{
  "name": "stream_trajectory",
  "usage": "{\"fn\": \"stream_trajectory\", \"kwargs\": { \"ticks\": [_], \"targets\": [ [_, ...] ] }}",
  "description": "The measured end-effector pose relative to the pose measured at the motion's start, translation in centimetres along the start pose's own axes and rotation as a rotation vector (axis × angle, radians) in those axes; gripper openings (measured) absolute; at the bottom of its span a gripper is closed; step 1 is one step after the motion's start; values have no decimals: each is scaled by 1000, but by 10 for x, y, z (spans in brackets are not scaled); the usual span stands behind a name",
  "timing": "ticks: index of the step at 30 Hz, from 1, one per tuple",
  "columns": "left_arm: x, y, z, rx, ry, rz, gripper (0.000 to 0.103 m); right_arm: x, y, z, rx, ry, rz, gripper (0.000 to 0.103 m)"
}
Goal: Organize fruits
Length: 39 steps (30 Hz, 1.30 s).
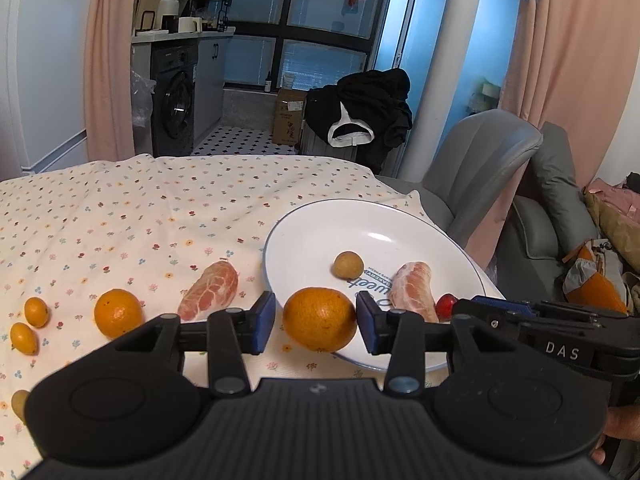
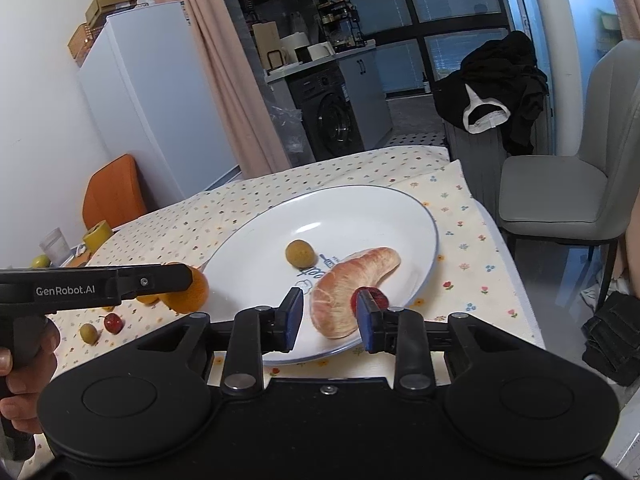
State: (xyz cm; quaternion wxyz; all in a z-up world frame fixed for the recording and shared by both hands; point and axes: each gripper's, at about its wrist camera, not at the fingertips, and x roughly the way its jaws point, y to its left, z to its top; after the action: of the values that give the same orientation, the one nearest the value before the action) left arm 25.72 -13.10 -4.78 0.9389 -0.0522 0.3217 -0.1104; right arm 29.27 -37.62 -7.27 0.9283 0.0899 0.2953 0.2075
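A large orange sits between the fingers of my left gripper, at the near left rim of the white plate. The right pad touches it and a thin gap shows at the left pad, so the jaws stand open. On the plate lie a brown longan, a peeled pomelo segment and a small red fruit. My right gripper is open over the plate's near rim, with the pomelo segment just beyond its tips and the red fruit behind its right finger.
On the flowered cloth to the left lie a second pomelo segment, another orange, two kumquats and a longan. A small red fruit and a green one lie there too. A grey chair stands past the table's right edge.
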Motion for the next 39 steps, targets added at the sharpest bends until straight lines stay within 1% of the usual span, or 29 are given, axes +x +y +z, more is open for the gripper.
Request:
{"fn": "stream_trajectory", "kwargs": {
  "ticks": [3, 5, 7, 10, 11, 13, 16, 19, 22, 25, 34, 39],
  "targets": [
    [-5, 3, -1, -2, -2, 4, 47, 4, 1, -1, 7, 11, 14, 37],
    [-8, 7, -3, -6, -5, 9, 48, 8, 1, 0, 17, 19, 25, 44],
    [-12, 11, -3, -11, -7, 19, 50, 11, 1, 0, 25, 14, 13, 47],
    [-16, 18, -4, -38, -16, 22, 51, 11, 5, 2, 25, 1, -9, 61],
    [-16, 19, -5, -44, -15, 14, 51, 10, 7, 3, 20, 0, -10, 62],
    [-15, 21, -4, -39, -12, 4, 51, 7, 11, 3, 9, -1, -4, 62],
    [-16, 27, -4, -48, -7, 34, 51, 1, 15, 2, -13, -10, 5, 62],
    [-17, 31, -9, -46, 25, 43, 51, -1, 17, 2, -11, -11, 6, 62],
    [-18, 33, -21, -30, 69, 44, 51, 1, 17, 1, -7, -3, 4, 62],
    [-19, 38, -31, -31, 107, 60, 51, 2, 17, -2, -1, -2, 9, 62],
    [-38, 56, -53, -66, 115, 105, 51, 2, 27, -11, -1, 1, 35, 62],
    [-50, 60, -60, -79, 108, 111, 51, -1, 36, -14, -8, 0, 42, 62]
  ]
}}
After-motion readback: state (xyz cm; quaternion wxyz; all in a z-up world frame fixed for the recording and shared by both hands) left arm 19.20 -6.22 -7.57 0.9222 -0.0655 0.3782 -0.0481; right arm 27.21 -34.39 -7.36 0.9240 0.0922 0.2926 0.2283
